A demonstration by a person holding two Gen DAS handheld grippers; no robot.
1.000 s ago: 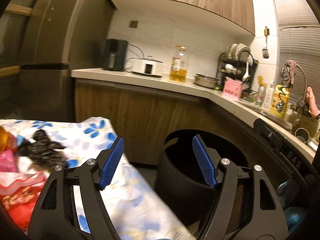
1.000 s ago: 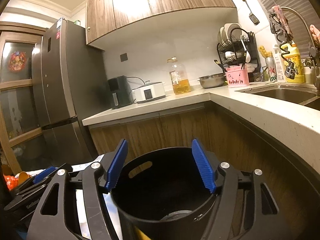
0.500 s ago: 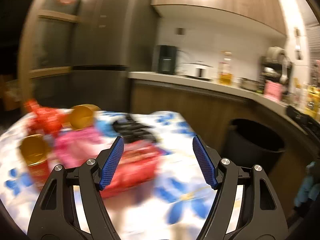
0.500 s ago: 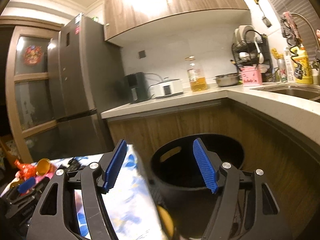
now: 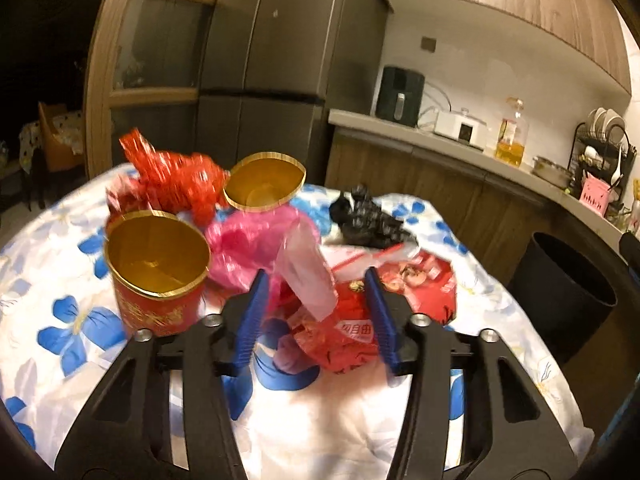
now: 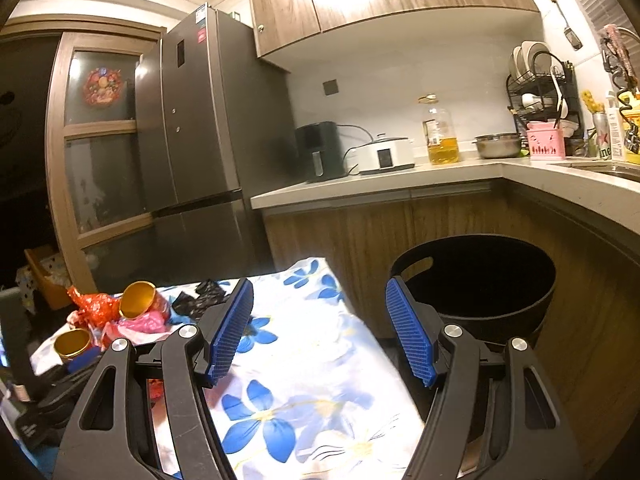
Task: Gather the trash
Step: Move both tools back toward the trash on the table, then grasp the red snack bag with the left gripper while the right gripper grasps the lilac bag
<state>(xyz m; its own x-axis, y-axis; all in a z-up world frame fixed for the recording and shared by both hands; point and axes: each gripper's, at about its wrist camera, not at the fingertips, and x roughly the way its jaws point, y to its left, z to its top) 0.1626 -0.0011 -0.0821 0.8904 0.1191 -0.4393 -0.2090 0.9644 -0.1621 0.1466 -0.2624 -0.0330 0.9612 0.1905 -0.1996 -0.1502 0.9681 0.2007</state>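
Observation:
A heap of trash lies on the floral tablecloth [image 5: 360,420]. It holds two red cups with gold insides [image 5: 156,276] [image 5: 264,184], a crumpled red foil wrapper [image 5: 172,184], a pink plastic bag [image 5: 248,240], a black crumpled bag [image 5: 364,216] and a flat red snack packet [image 5: 424,284]. My left gripper [image 5: 316,316] hangs low over the heap with its jaws closing. A crumpled red wrapper [image 5: 340,340] and a pale plastic scrap [image 5: 304,272] sit between the pads, which do not clearly press on them. My right gripper [image 6: 320,332] stands open and empty, between the table's edge and the black bin [image 6: 480,280].
The black bin [image 5: 560,288] stands on the floor right of the table, against the wooden cabinets [image 6: 360,232]. Behind the table rises a grey fridge [image 6: 200,120]. The counter [image 6: 400,176] carries appliances, an oil bottle and a dish rack.
The left gripper swung from the bin to the trash heap, came closer and lower, and its jaws narrowed. The right gripper drew back from over the bin; its jaws kept the same width.

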